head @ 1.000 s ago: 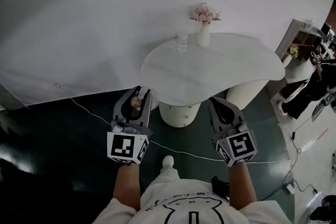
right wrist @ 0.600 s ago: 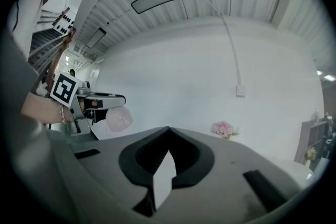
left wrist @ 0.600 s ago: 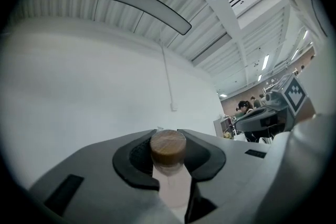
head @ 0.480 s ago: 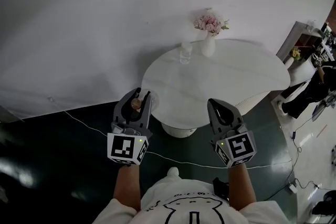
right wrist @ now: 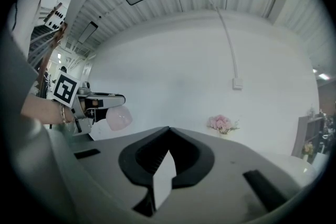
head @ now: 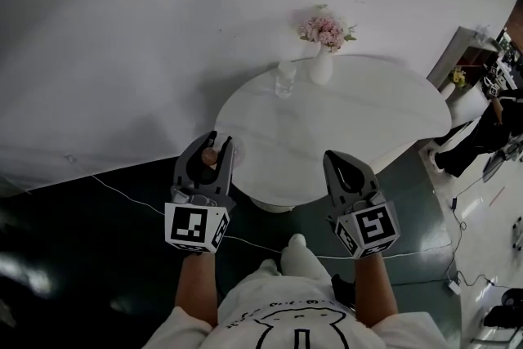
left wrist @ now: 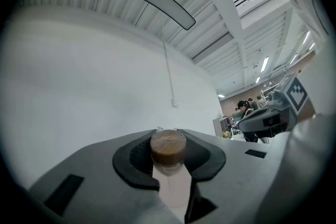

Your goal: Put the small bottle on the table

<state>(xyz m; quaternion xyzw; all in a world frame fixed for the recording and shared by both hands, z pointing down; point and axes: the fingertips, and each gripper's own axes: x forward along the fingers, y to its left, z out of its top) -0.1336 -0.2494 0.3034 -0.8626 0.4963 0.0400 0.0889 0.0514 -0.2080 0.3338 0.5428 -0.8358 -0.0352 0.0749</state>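
The bottle [left wrist: 168,147] sits pinched below its cork in the partly closed left gripper [head: 213,148], held in the air at the table's [head: 343,123] near left edge. It is not yet set down, so the placing remains. The right gripper [head: 343,166] is closed and empty, by the near edge

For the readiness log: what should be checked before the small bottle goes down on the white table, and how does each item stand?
1. Small bottle clamped in left gripper: ok.
2. Cork seated and pointing up: ok.
3. Landing spot on table bare: ok; vase and glass stand at the far edge.
4. Bottle over the tabletop: cannot tell; in the head view it sits right at the near rim.
5. Right gripper out of the way: ok, shut and empty.
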